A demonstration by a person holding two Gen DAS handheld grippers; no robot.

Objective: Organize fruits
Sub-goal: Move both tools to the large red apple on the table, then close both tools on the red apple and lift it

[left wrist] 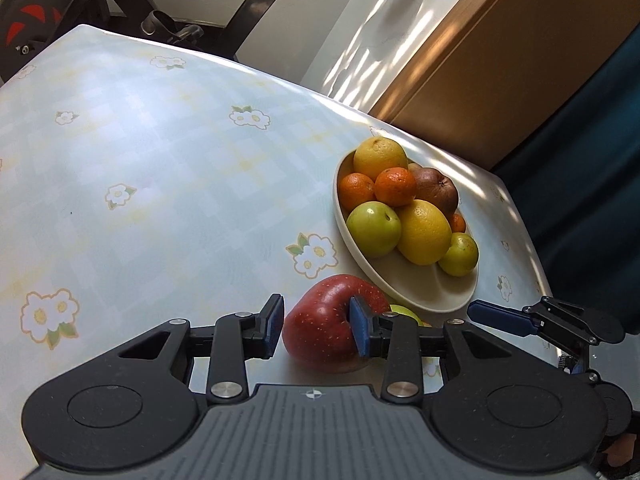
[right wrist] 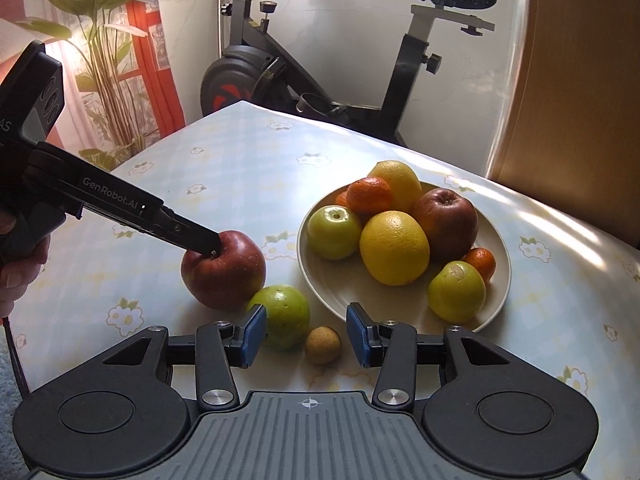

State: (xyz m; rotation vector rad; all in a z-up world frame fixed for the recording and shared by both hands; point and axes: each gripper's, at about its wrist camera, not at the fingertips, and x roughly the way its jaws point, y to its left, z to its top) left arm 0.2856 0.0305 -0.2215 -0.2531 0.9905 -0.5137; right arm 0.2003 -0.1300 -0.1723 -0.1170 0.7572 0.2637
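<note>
1. Clearly the red apple (right wrist: 223,270) is the fruit in hand: it rests on the worktop (left wrist: 160,160) just beside the cream bowl (right wrist: 500,280), with a green apple (right wrist: 285,316) touching its near side and a small brownish fruit (right wrist: 323,345) close by.
2. It looks firm, fairly heavy and smooth-skinned, so I judge it could slip or roll under a light pinch; taking it across its widest part, pads on opposite flanks, seems safest. Hard squeezing may bruise it.
3. The left hand-held gripper (left wrist: 318,326) has its jaws spread about the apple's width. Its right pad sits against the top near the stem hollow, while the left pad stands just clear of the apple's side. I judge it is not yet clamped.
4. The right hand-held gripper (right wrist: 306,334) is empty, jaws wide apart, hovering low over the worktop with the small brownish fruit between its pads and the green apple beside its left pad; it touches neither as far as I can tell.
5. The bowl already holds lemons, mandarins, green apples and a dark red apple, piled close, so free room lies mostly toward its near rim.
</note>
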